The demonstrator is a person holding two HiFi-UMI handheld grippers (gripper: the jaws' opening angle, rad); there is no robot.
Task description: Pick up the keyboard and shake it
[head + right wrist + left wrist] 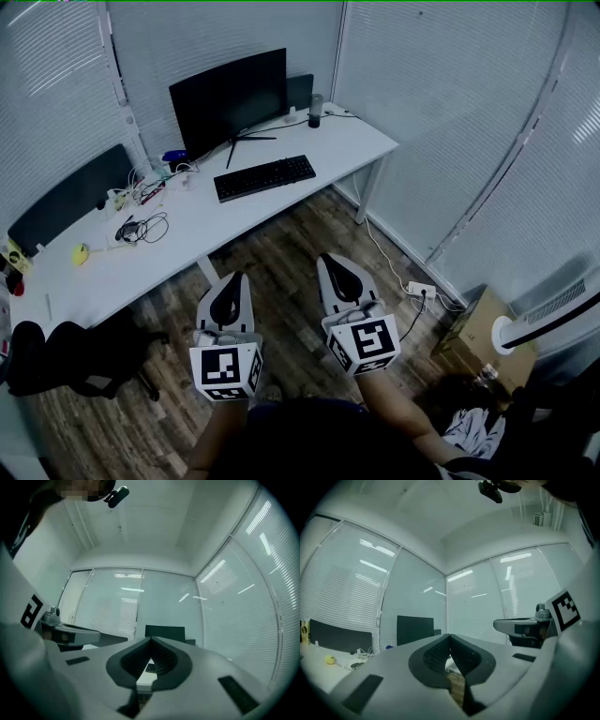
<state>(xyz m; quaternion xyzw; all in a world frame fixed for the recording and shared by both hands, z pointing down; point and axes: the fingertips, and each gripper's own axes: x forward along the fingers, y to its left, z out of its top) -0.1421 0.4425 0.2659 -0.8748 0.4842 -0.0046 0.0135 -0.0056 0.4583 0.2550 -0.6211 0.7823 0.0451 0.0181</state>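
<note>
A black keyboard [265, 177] lies flat on the white desk [337, 145], in front of a dark monitor [230, 101]. My left gripper [236, 275] and right gripper [325, 258] hang side by side over the wooden floor, well short of the desk, both pointing toward it. Both are shut with nothing between the jaws. In the left gripper view the closed left gripper [449, 635] points at the monitor [415, 629]. In the right gripper view a slice of the keyboard [151, 668] shows through the gap below the closed right gripper [151, 639].
A black office chair [66, 352] stands at the desk's near left. Cables [141, 227] and a small yellow object [82, 252] lie on the desk's left part. On the floor at the right are a power strip [419, 291] and a cardboard box [478, 328].
</note>
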